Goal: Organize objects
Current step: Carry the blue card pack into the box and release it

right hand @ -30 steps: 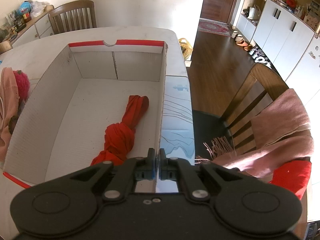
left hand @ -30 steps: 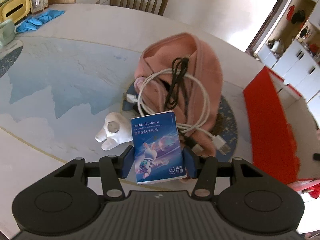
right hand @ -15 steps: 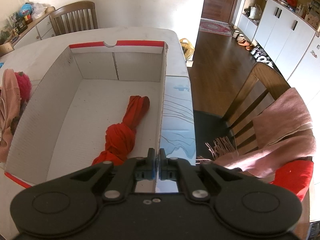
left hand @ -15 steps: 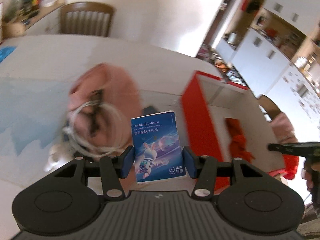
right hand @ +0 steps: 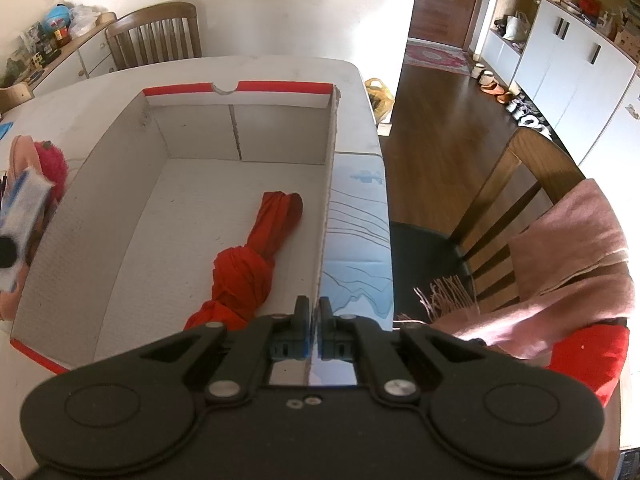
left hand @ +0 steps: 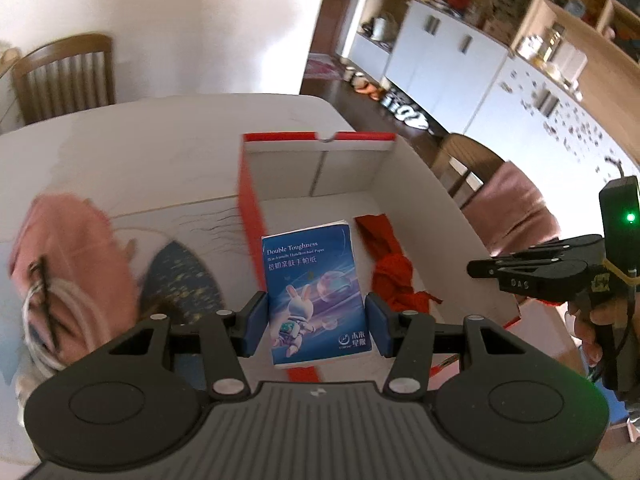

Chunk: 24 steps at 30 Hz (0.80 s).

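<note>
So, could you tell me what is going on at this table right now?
A person is tidying things into a red and white cardboard box with a handheld gripper in each hand. The left gripper is shut on a blue tissue pack, held above the box's near wall and not yet set down. A knotted red cloth already lies in the box. The right gripper is shut on the box's side wall. A pink garment with cables waits on the table.

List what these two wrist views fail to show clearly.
- Pink knitted hat with coiled cables: motion-blurred in the left wrist view.
- Blue tissue pack: blurred and edge-cut in the right wrist view.
- Red knotted cloth: its lower end hidden behind the right gripper.
- White cardboard box: near corner behind the left gripper.
</note>
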Tool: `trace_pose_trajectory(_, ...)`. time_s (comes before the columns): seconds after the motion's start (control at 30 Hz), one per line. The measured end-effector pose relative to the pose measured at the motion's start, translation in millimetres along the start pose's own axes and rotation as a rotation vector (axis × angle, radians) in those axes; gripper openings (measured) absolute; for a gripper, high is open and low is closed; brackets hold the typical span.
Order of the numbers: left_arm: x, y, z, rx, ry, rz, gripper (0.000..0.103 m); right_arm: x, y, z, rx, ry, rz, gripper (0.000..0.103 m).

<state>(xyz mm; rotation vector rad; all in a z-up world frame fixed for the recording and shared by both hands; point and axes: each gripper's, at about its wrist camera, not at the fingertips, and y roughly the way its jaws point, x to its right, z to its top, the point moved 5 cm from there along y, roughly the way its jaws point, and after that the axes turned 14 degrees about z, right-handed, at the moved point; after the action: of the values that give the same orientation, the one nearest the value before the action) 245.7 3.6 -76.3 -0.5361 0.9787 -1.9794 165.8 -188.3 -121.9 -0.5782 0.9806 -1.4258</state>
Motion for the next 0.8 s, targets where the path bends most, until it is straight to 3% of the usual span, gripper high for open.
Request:
trace_pose_trajectory(0.33, 46.5, 29.7, 30.3, -0.003, 0.105, 0.006, 0.052, 0.2, -0.8, 0.2, -0.005, -0.013, 0.012, 0.003)
trace_pose_trajectory(0.8, 83.2, 108.3, 41.1, -0.102, 0.213, 0.120, 0.052, 2.6, -0.5, 1.1, -0.010, -0.017, 0.029, 0.004)
